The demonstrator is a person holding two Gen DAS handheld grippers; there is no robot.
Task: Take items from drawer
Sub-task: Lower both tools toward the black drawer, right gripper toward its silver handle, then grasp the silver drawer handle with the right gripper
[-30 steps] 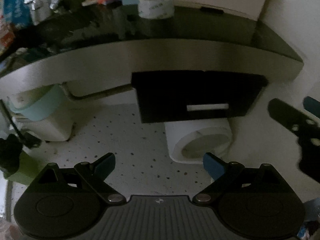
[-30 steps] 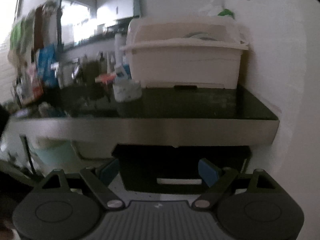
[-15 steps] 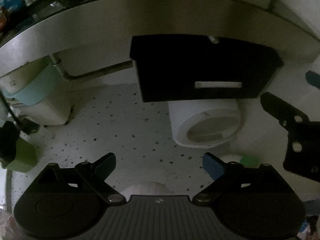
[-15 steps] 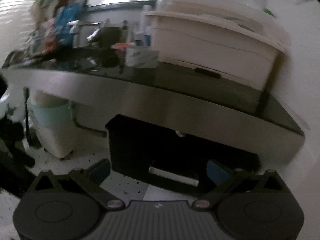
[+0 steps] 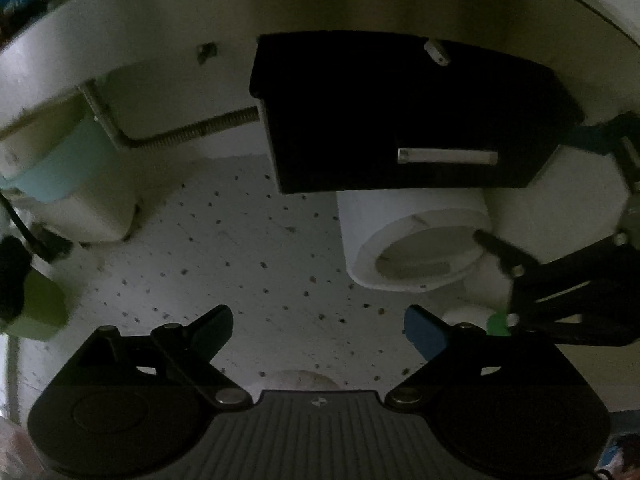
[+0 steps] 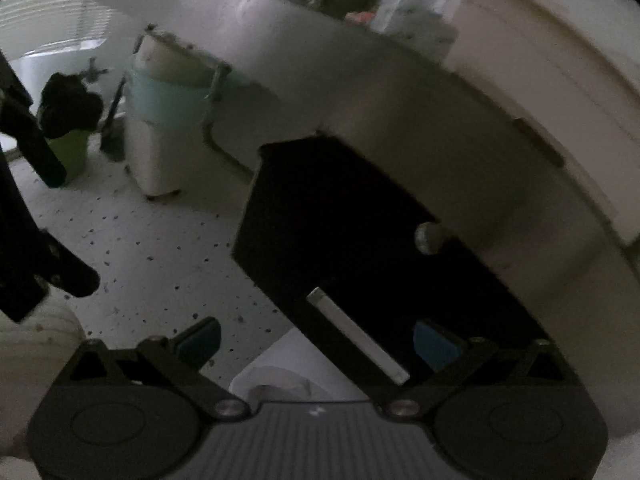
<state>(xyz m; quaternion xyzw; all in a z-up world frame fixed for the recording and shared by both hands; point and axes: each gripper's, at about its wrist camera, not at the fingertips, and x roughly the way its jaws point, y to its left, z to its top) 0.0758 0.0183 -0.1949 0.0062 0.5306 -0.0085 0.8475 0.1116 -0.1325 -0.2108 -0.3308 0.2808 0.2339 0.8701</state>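
Note:
A black drawer unit (image 5: 400,120) hangs under the steel counter, shut, with a silver bar handle (image 5: 447,157). It also shows in the right wrist view (image 6: 360,248), with its handle (image 6: 356,334) close between my right fingers. My left gripper (image 5: 318,326) is open and empty, low over the speckled floor, some way in front of the drawer. My right gripper (image 6: 316,340) is open and empty, right in front of the handle; it shows at the right of the left wrist view (image 5: 560,280). The drawer's contents are hidden.
A white bin with a round opening (image 5: 416,248) stands on the floor below the drawer. A white bin with a teal liner (image 5: 68,184) and a green container (image 5: 36,308) stand at left. A pipe (image 5: 180,136) runs under the steel counter (image 5: 320,4).
Both grippers have dropped from counter height to below the counter edge. The right gripper has closed in on the drawer handle and tilted. Both stay open.

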